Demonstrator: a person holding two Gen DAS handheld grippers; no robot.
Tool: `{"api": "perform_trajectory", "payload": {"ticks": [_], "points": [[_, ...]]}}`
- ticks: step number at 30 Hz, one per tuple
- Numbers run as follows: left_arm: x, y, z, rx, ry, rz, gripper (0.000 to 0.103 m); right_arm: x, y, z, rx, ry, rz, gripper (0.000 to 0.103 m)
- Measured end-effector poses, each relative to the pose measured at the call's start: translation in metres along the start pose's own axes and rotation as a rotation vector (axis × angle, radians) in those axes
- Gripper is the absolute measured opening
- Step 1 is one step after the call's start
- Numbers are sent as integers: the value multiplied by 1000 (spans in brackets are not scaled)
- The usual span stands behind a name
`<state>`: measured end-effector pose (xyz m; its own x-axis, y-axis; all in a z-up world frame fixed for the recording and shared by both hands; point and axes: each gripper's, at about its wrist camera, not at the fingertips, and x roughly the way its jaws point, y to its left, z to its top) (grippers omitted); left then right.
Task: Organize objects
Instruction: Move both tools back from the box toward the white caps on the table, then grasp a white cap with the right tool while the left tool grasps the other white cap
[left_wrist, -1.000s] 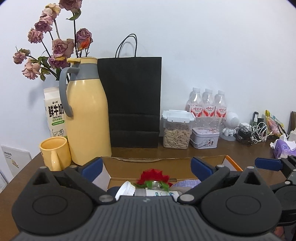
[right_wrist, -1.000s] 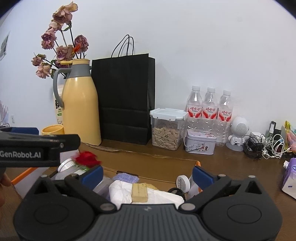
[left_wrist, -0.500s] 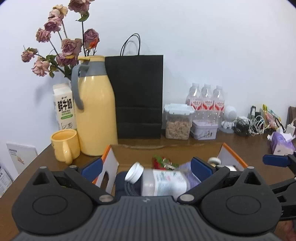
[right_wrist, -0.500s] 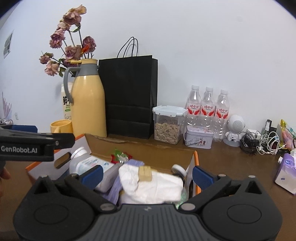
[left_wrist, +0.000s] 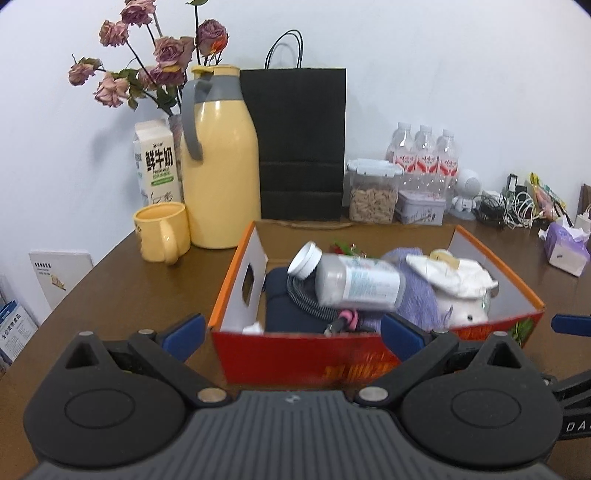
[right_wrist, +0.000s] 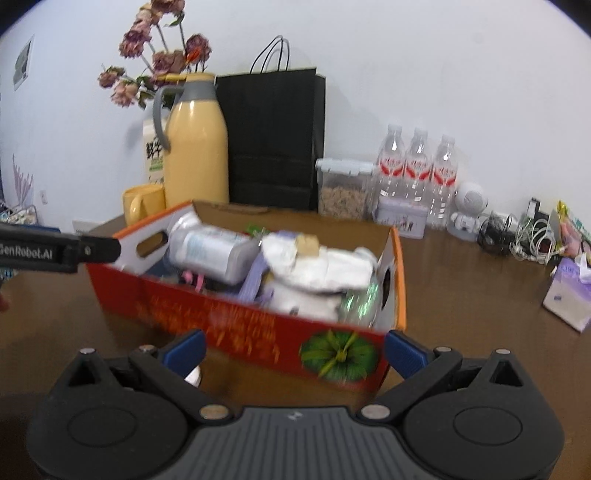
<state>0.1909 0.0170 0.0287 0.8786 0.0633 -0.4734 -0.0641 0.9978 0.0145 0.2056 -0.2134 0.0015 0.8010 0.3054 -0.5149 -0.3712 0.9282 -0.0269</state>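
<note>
Both the left tongs (left_wrist: 291, 328) and right tongs (right_wrist: 293, 349) gape empty near the counter's front edge, likely because the red box (left_wrist: 369, 354) there already holds the white bottle (left_wrist: 347, 280) and cloth bundle (left_wrist: 454, 280).

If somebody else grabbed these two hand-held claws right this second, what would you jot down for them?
Left gripper: open, empty, in front of the box's near wall.
Right gripper: open, empty, at the box's near right corner.
The red cardboard box sits on the wooden table, full: a white bottle lies on its side on top, with a white cloth bundle, purple cloth and a cable.
Done: nothing visibly taken out yet.
Left: seemingly all the sorting; which item goes where is not shown.
</note>
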Motion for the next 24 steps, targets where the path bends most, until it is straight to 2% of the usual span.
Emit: {"api": "perform_trajectory", "payload": {"ticks": [9, 21, 24], "points": [[-8, 10, -25, 2, 41, 15, 103, -3, 13, -25, -18, 64, 27, 103], [-7, 27, -46, -30, 98, 26, 103, 6, 27, -35, -44, 121, 71, 103], [-4, 30, -48, -39, 113, 32, 103, 11, 34, -33, -55, 130, 84, 99]]}}
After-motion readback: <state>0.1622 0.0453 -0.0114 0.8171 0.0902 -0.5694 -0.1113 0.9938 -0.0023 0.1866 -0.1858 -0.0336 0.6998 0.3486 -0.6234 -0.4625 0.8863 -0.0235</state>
